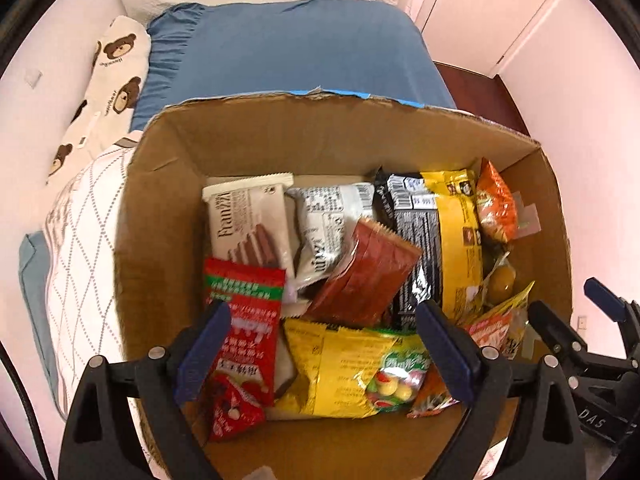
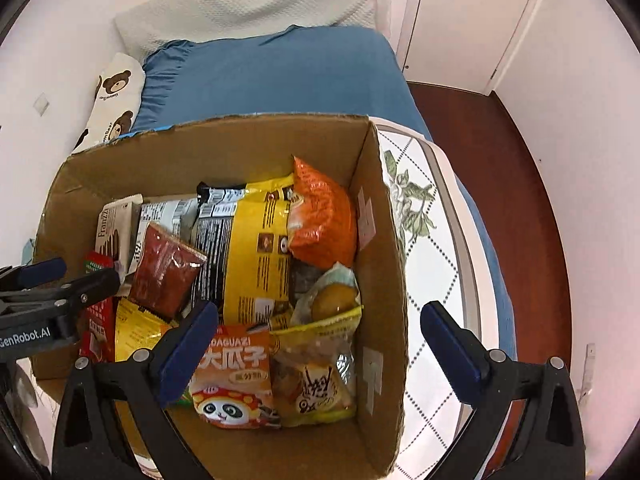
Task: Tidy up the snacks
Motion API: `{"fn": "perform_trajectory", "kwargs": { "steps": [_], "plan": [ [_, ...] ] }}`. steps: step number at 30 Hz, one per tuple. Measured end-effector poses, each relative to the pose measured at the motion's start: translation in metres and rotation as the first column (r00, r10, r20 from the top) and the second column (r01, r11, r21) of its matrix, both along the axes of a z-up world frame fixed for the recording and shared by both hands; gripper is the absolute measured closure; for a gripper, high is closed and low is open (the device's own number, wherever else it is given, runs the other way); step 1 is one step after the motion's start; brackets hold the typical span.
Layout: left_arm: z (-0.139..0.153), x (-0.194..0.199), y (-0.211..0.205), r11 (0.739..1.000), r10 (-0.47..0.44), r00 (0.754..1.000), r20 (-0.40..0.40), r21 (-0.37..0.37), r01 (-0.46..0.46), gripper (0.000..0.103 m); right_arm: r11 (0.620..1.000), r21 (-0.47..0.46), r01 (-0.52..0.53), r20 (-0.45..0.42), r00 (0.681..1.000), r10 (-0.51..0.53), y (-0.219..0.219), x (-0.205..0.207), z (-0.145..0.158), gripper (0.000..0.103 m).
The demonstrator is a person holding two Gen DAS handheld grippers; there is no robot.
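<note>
Blue bed (image 1: pixel 288 52) behind snack box (image 1: pixel 340 136), panda seed packet (image 2: pixel 236 376) only right view

1 box (image 1: pixel 168 208), about 12 snack packets (image 1: pixel 252 220)

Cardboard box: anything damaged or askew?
Yes. The brown cardboard box has a ragged, torn far top rim with blue tape remnants. Inside, the dark red snack packet lies tilted across other packs, not filed in a row.
</note>
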State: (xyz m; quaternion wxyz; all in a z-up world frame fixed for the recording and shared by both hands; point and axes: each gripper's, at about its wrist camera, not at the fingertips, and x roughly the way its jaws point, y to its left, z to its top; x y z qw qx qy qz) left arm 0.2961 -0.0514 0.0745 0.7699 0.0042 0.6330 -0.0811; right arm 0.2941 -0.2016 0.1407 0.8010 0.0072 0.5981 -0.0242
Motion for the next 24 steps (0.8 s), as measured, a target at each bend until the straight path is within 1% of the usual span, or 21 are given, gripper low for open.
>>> {"fn": "perform_trajectory", "kwargs": {
  "steps": [1, 6, 8, 11, 13, 20, 24],
  "plan": [
    [0.001, -0.004, 0.001, 1.0, -0.001, 1.0, 0.005, 0.009, 0.0, 0.009, 1.0, 0.0, 0.003, 0.002, 1.0, -0.003, 0.0, -0.004, 0.002, 0.0],
    [0.014, -0.023, 0.007, 1.0, 0.007, 0.999, 0.041, 0.007, -0.007, 0.009, 1.0, 0.014, 0.005, 0.028, 1.0, -0.005, 0.001, -0.021, 0.016, 0.0],
    [0.024, -0.033, 0.008, 1.0, 0.012, 0.997, 0.071, 0.015, -0.014, 0.009, 1.0, 0.019, 0.001, 0.047, 0.999, -0.002, 0.001, -0.03, 0.024, 0.0],
    [0.046, -0.055, 0.009, 0.998, 0.023, 0.989, 0.148, 0.051, -0.031, 0.009, 1.0, 0.014, -0.003, 0.088, 0.996, 0.002, 0.002, -0.047, 0.042, 0.0],
    [0.058, -0.068, 0.012, 0.997, 0.032, 0.981, 0.19, 0.056, -0.044, 0.009, 1.0, 0.009, -0.01, 0.122, 0.992, 0.009, 0.004, -0.058, 0.053, 0.0],
    [0.097, -0.124, 0.019, 0.997, 0.062, 0.952, 0.3, 0.019, -0.071, 0.009, 0.999, 0.017, -0.027, 0.225, 0.974, 0.023, 0.007, -0.109, 0.098, 0.0],
    [0.112, -0.158, 0.023, 0.997, 0.07, 0.935, 0.347, -0.007, -0.072, 0.009, 0.999, 0.029, -0.039, 0.273, 0.962, 0.03, 0.005, -0.142, 0.121, 0.0]
  ]
}}
